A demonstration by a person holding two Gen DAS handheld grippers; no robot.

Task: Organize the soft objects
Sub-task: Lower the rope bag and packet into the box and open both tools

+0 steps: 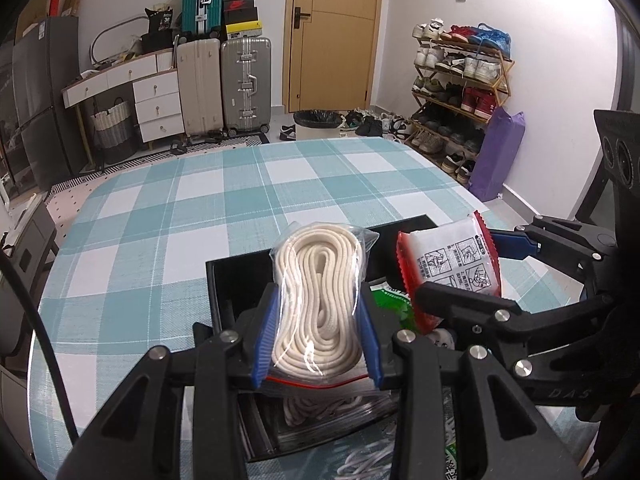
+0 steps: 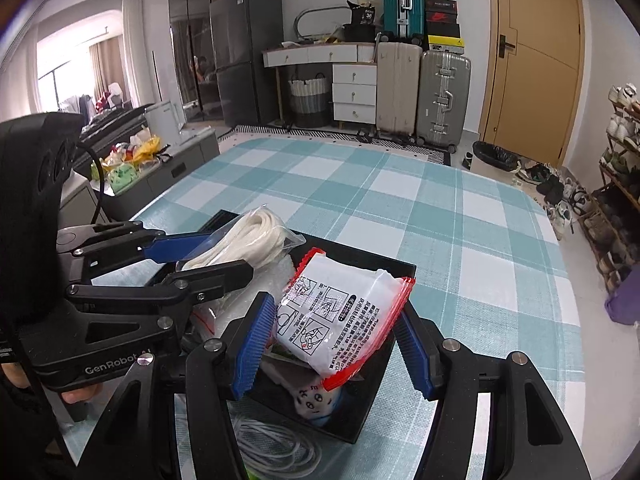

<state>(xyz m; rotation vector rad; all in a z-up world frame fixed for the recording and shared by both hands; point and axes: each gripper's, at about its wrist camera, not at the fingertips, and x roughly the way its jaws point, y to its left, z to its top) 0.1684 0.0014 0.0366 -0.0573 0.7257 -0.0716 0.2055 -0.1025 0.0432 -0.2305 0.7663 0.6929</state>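
Your left gripper (image 1: 318,336) is clenched on a clear zip bag of coiled white rope (image 1: 318,300), its blue pads pressing both sides of the bag near the red-striped seal, so the bag stands up out of the jaws and tilts away from you. Your right gripper (image 2: 334,344) is clamped on a red-edged white packet (image 2: 340,316) printed with line drawings and text; its left pad presses the packet's face, and the packet's red edge meets its right pad. Both loads hang over the black box (image 2: 394,354), which sits at the near edge of the table. Under the rope bag, in the left wrist view, a second clear bag of white cord (image 1: 336,410) lies in the box, and a green package (image 1: 394,304) shows between your two grippers. In the right wrist view a small white plush toy with a printed face (image 2: 316,400) lies in the box under the packet. A loose coil of white cable (image 2: 276,446) rests on the cloth just in front of the box. From the left wrist camera the packet sits just to the right of the rope bag, close beside it but apart. Beyond the box the teal and white checked tablecloth (image 1: 240,200) stretches away bare. Past the table's far edge stand suitcases (image 1: 244,84), a white drawer unit (image 1: 156,108), a wooden door (image 1: 332,36) and a shoe rack (image 1: 460,80).
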